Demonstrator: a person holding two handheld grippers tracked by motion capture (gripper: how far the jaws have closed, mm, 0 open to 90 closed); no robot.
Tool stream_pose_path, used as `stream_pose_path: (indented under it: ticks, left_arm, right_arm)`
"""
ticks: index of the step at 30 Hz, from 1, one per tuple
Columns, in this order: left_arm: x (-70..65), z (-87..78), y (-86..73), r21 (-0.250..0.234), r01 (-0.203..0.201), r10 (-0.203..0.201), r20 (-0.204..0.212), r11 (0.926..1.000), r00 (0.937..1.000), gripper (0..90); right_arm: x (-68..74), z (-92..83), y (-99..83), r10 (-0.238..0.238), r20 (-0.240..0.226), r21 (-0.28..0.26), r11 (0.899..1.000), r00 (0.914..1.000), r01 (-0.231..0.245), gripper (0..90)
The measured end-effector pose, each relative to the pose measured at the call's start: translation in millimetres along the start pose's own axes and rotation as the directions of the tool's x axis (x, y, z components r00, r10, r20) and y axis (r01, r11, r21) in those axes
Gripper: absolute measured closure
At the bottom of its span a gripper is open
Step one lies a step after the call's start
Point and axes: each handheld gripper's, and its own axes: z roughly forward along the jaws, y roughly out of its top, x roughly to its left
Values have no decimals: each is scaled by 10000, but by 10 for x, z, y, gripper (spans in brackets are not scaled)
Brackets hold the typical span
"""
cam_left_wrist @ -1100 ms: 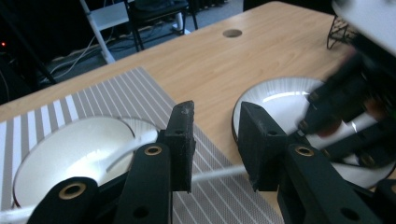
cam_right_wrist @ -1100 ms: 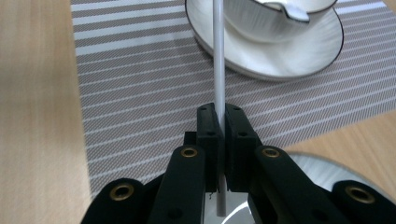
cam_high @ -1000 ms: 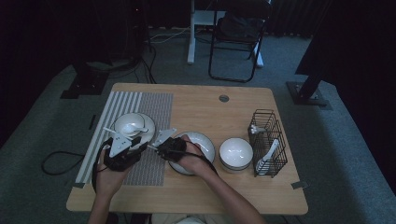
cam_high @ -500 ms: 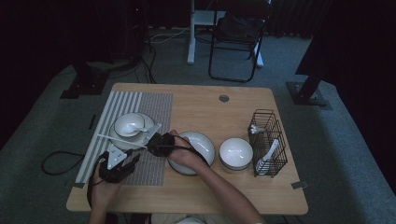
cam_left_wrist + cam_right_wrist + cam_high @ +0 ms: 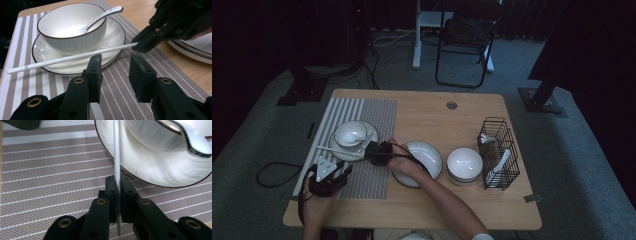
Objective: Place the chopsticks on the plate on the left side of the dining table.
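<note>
White chopstick (image 5: 116, 167) is being clenched by the right gripper (image 5: 117, 195) at frame centre, its far part lying across the saucer (image 5: 117, 37) under the bowl (image 5: 70, 30). Left gripper (image 5: 115, 75) is being opened, empty, lower left.

We count two bowls (image 5: 350, 133) (image 5: 464, 164), two plates (image 5: 341, 151) (image 5: 428, 155), one chopstick (image 5: 70, 58), one placemat (image 5: 377, 120), one wire rack (image 5: 498, 152) and two grippers (image 5: 343, 170) (image 5: 368, 153).

Wooden table (image 5: 422, 112) with striped placemat (image 5: 377, 115)
</note>
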Motion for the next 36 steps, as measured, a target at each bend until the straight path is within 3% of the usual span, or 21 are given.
stream_pose_path:
  ticks: [3, 7, 14, 22, 36]
  left_arm:
    - [6, -5, 6, -31, -8, 8, 8, 10000, 10000, 636]
    - [38, -31, 19, -132, 168, -168, 3, 9998, 9999, 636]
    - [11, -34, 31, -133, 29, -28, 56, 9999, 10000, 636]
    - [3, -36, 29, -151, 18, -18, 42, 9999, 10000, 636]
    - [57, -99, -6, -164, 216, -218, -153, 9996, 9996, 632]
  right_arm:
    - [-16, 10, 7, 97, 73, -31, 9999, 9999, -97, 861]
    - [-6, 26, 26, -152, 365, 224, 9996, 9992, 144, 856]
    - [-6, 23, 25, -178, 623, 302, 9994, 9979, 159, 829]
    - [-64, -61, -29, 191, 385, -108, 9998, 9991, -187, 805]
    - [-193, -235, -145, 455, 326, -302, 9985, 9984, -446, 769]
